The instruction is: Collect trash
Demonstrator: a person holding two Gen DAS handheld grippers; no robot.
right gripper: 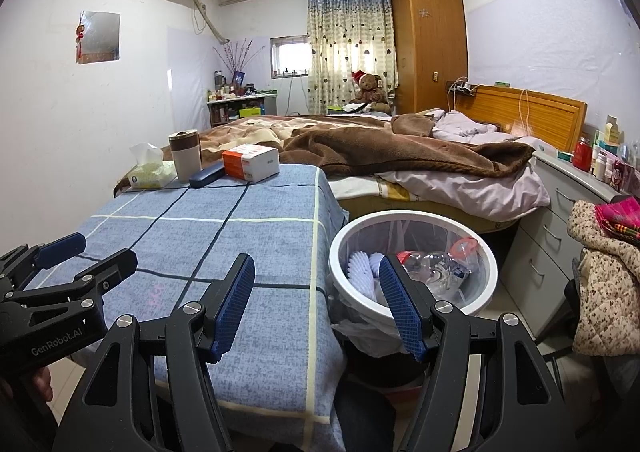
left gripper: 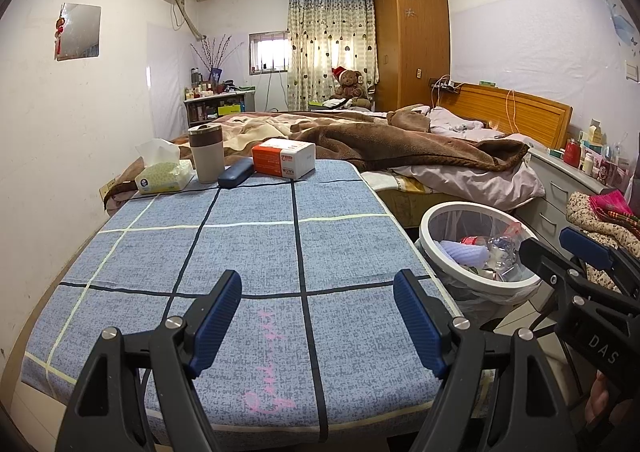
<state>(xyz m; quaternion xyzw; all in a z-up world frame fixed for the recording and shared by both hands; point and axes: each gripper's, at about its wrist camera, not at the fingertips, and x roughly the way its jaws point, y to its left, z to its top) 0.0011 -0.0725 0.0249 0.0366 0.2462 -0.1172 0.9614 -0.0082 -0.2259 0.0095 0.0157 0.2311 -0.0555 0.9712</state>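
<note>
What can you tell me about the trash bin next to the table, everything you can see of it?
The trash bin is round, with a thick white rim and a thin clear plastic liner that spills over its outside. It stands upright on the tiled floor, right beside the cloth-covered table and in front of the bed. Inside lie a crushed clear plastic bottle with a red label, ribbed white items and other clear wrapping. Neither gripper touches it.
</note>
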